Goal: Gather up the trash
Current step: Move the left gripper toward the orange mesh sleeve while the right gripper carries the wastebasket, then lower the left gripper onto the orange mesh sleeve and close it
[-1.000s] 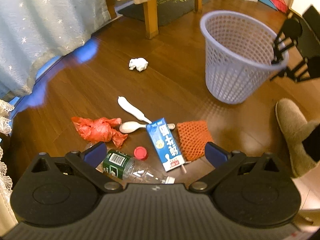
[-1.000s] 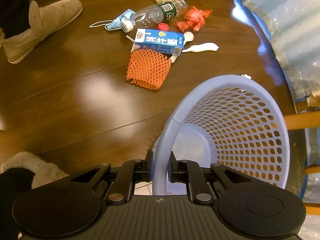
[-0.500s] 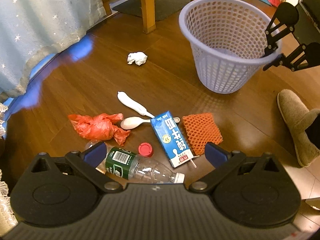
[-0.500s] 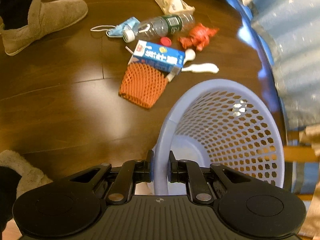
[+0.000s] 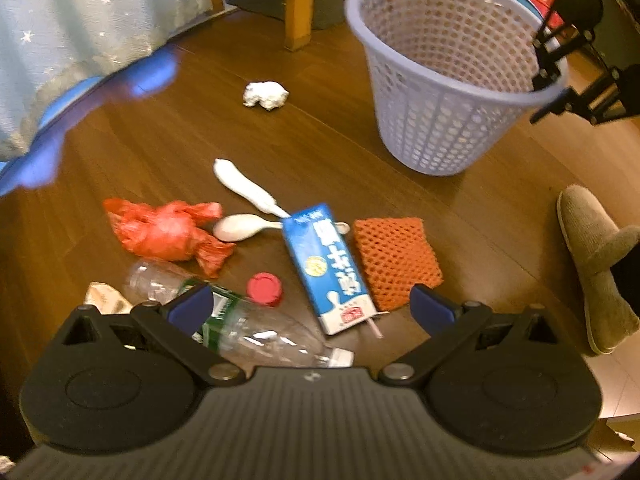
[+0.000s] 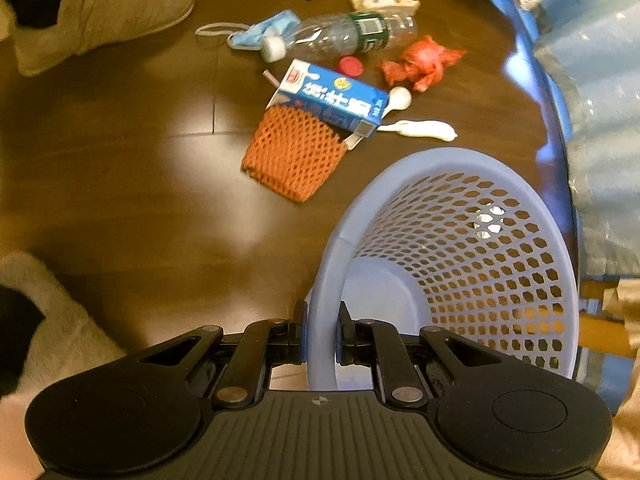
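Trash lies scattered on the wooden floor [image 5: 168, 148]. Right gripper [image 6: 322, 332]: jaws clenched on the rim of the lavender basket [image 6: 460, 264], which tilts. Left gripper [image 5: 310, 306]: jaws released, hovering over the clear bottle [image 5: 256, 328], red cap [image 5: 264, 289] and blue carton [image 5: 326, 264], with the orange net [image 5: 396, 260] just beside the carton. Farther out lie a red bag [image 5: 168, 232], white spoons [image 5: 244, 186] and crumpled tissue [image 5: 265, 95]. Only the right wrist view shows a blue face mask [image 6: 260, 32] touching the bottle's neck.

Opposed downward views sharing litter [image 5: 320, 264], basket [image 6: 460, 264].
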`<control>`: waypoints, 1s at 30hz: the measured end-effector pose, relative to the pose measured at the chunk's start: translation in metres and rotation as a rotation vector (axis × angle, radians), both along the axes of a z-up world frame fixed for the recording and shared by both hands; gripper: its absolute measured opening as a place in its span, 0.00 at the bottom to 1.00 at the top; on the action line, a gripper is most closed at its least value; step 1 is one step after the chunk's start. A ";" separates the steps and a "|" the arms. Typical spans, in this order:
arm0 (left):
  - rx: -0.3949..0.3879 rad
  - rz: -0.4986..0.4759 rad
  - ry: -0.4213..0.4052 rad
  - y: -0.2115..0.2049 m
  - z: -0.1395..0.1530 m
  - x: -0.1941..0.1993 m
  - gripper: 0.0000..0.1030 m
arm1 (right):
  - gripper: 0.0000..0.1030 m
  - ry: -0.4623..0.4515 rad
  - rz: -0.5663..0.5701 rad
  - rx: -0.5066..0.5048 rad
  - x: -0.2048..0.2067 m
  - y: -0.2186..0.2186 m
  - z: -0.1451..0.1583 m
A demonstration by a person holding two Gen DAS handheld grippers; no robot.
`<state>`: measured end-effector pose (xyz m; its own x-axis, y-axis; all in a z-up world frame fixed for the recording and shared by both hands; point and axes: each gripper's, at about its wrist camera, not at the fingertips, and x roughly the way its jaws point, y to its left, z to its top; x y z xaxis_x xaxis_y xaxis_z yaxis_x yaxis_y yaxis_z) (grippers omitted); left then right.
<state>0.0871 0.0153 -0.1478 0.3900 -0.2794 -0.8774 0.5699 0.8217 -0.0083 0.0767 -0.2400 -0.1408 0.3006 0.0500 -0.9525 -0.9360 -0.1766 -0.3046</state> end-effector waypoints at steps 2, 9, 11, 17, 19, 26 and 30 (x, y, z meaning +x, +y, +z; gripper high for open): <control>0.005 -0.006 -0.006 -0.007 -0.006 -0.004 0.99 | 0.09 -0.014 0.028 -0.025 -0.001 0.000 -0.004; 0.014 -0.068 -0.008 -0.033 -0.022 -0.010 0.99 | 0.08 -0.026 0.032 -0.075 0.001 0.007 -0.012; 0.010 -0.095 -0.019 -0.040 -0.025 -0.010 0.99 | 0.08 -0.040 0.014 -0.087 0.003 0.010 -0.013; -0.038 -0.127 -0.057 -0.057 -0.033 -0.005 0.99 | 0.08 -0.068 0.010 -0.147 -0.001 0.021 -0.018; -0.053 -0.125 -0.068 -0.061 -0.037 -0.002 0.99 | 0.08 -0.073 0.021 -0.166 -0.007 0.022 -0.022; -0.070 -0.143 -0.088 -0.074 -0.054 -0.002 0.99 | 0.08 -0.091 -0.027 -0.194 -0.013 0.019 -0.031; -0.056 -0.173 -0.090 -0.087 -0.065 -0.005 0.99 | 0.08 -0.111 -0.040 -0.217 -0.011 0.023 -0.030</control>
<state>0.0823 -0.0715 -0.2126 0.4081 -0.3963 -0.8225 0.7030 0.7111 0.0061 0.0656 -0.2167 -0.1713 0.4016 -0.1660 -0.9006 -0.9064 -0.2128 -0.3650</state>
